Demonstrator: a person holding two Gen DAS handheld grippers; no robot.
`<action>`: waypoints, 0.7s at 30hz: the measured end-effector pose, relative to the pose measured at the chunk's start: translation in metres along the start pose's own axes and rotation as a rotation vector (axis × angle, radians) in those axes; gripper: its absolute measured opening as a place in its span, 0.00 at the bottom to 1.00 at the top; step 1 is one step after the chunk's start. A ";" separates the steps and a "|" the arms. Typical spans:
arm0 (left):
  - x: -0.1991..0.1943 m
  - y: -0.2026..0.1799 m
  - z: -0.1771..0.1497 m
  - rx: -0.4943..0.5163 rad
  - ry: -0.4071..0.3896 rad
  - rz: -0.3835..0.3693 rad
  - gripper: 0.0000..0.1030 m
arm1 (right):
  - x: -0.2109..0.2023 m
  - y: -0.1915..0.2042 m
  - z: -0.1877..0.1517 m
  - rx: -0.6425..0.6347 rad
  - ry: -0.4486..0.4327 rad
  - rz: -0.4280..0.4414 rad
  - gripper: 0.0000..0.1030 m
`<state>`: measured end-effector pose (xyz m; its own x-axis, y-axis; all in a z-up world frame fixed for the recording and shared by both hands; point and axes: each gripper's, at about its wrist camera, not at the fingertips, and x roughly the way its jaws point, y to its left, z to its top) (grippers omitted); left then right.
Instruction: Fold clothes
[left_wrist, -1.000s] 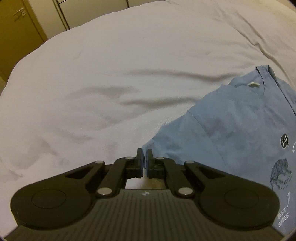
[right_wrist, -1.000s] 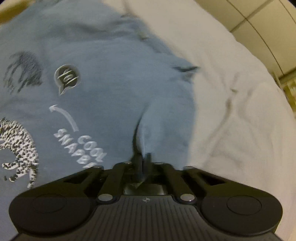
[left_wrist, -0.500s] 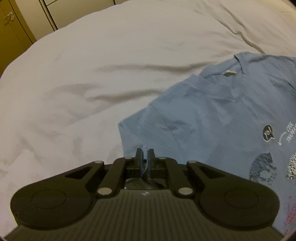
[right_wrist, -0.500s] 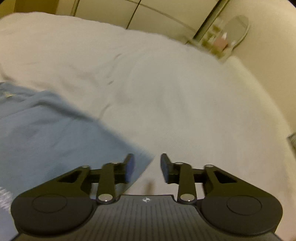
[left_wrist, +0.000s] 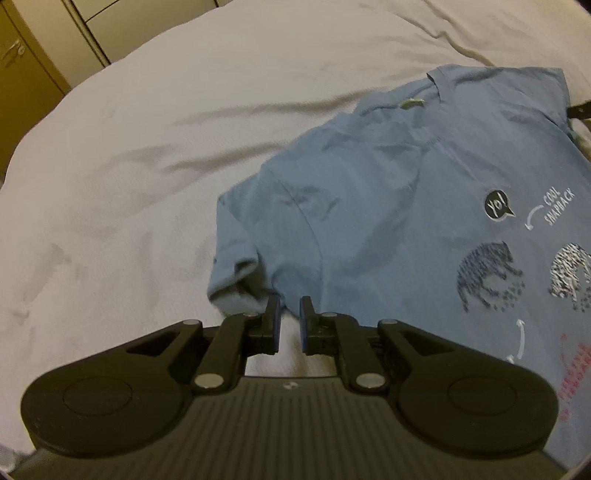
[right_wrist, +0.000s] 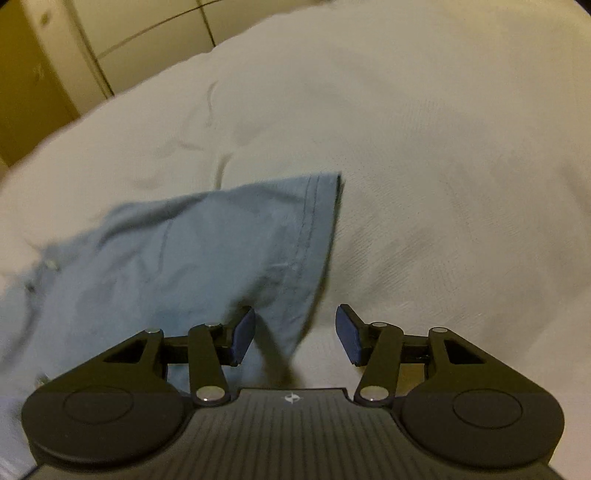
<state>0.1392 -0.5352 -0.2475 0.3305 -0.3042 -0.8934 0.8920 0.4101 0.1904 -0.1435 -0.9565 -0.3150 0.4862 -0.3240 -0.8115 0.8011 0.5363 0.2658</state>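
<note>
A blue T-shirt (left_wrist: 406, 192) with printed animals and white lettering lies spread face up on the white bedsheet (left_wrist: 155, 155). Its near sleeve (left_wrist: 240, 273) is rumpled just ahead of my left gripper (left_wrist: 288, 314), which is open by a narrow gap with nothing between its fingers. In the right wrist view the other sleeve (right_wrist: 258, 251) lies flat, its hem toward the right. My right gripper (right_wrist: 295, 332) is wide open just behind that sleeve's lower corner, holding nothing.
The white bedsheet (right_wrist: 443, 166) stretches wrinkled on all sides of the shirt. Cupboard doors (left_wrist: 33, 62) stand beyond the bed at the upper left. A dark part of the other gripper (left_wrist: 580, 110) shows at the right edge past the shirt's far sleeve.
Both grippers have let go of the shirt sleeves. The right one opened half a second ago and now stands wider; the left one has just opened. The shirt now lies spread out.
</note>
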 end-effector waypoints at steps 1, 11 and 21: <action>-0.002 -0.002 -0.003 -0.007 0.007 -0.002 0.08 | 0.007 -0.005 0.000 0.047 0.017 0.045 0.50; -0.014 -0.037 0.000 0.018 0.004 -0.055 0.08 | -0.024 0.000 0.022 -0.104 -0.096 -0.063 0.02; -0.021 -0.071 -0.009 0.052 0.006 -0.104 0.14 | -0.051 -0.018 -0.016 -0.066 -0.022 0.039 0.30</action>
<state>0.0658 -0.5505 -0.2456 0.2333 -0.3378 -0.9118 0.9364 0.3308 0.1170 -0.1886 -0.9374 -0.2862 0.5244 -0.3183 -0.7897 0.7571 0.5987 0.2615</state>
